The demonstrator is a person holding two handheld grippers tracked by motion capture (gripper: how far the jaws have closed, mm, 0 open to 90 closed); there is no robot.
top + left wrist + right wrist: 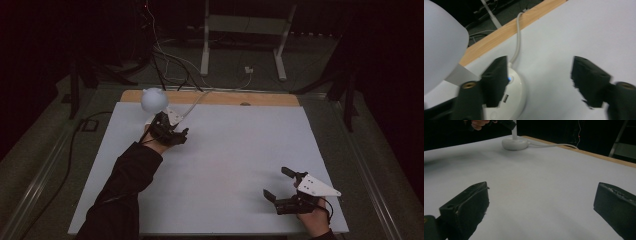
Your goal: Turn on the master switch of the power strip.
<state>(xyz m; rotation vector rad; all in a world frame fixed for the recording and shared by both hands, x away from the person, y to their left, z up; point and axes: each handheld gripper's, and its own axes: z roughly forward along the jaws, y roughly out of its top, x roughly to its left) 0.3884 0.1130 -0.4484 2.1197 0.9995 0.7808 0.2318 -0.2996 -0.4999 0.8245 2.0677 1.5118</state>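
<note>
A white lamp stands at the table's far left, its round pale shade (154,99) above a disc-shaped base (511,97) with a small blue light. A white cable (518,37) runs from the base over the far wooden edge. My left gripper (540,72) hovers just above the base, jaws wide apart, one jaw over the base's rim and only bare table between them. In the high view my left gripper (170,132) sits right beside the shade. My right gripper (276,183) rests open near the front right, nothing between its jaws (544,195); the lamp base (514,143) lies far ahead of it.
A white sheet (230,150) covers the table, with a wooden strip (260,99) bare along the far edge. Beyond it are a white stand's legs (205,60), loose cables and dark floor. A black cable (75,145) runs along the left side.
</note>
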